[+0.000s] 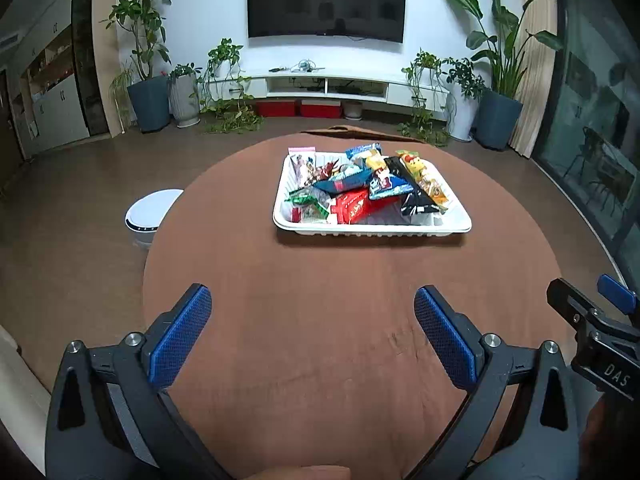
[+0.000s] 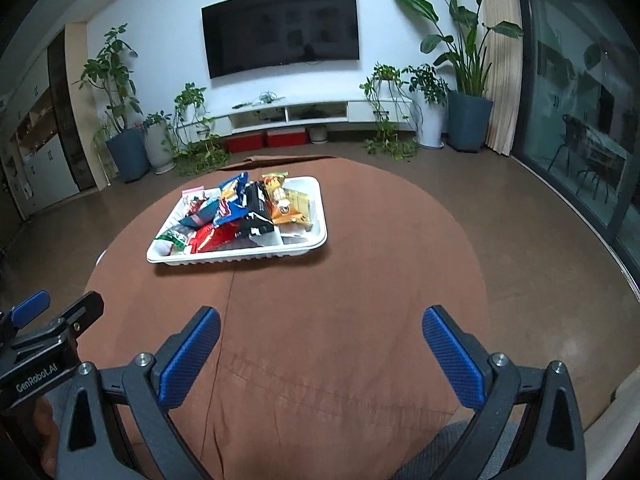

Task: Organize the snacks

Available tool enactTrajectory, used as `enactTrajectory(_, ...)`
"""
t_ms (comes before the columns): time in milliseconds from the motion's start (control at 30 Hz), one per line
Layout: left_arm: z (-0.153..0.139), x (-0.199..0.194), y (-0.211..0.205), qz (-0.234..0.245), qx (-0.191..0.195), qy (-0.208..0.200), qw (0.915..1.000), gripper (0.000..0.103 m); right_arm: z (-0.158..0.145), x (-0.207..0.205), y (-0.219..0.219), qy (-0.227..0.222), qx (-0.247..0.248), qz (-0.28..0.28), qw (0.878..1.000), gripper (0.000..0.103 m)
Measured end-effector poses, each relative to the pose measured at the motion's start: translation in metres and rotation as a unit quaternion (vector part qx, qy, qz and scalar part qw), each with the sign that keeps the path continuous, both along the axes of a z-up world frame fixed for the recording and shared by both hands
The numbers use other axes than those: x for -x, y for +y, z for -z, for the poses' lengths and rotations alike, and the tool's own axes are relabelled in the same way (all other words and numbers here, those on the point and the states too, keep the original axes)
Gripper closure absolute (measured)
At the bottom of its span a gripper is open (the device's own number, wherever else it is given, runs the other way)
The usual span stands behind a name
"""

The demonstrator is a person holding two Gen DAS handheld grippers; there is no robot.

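Snacks heap the white tray; left tongs and right tongs gape, apparently empty.

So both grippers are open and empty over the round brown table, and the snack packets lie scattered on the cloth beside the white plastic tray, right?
Not quite: the snack packets are piled inside the white plastic tray, as the left wrist view shows. The rest holds: left gripper and right gripper are open and empty over the round brown table.
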State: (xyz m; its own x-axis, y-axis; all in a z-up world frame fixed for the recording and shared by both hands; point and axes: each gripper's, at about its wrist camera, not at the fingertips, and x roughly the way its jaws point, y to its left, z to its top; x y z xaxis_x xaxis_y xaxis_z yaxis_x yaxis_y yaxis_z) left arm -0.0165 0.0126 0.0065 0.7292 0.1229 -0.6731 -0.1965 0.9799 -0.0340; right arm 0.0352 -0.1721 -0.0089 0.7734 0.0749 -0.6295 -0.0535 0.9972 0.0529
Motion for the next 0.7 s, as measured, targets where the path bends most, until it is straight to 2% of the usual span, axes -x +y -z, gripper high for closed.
enactTrajectory(700, 0.015, -0.009, 0.006, 0.005, 0.006, 0.018, 0.9998, 0.0, 0.006, 0.0, 0.01, 0.019, 0.011, -0.009, 1.0, 0.0)
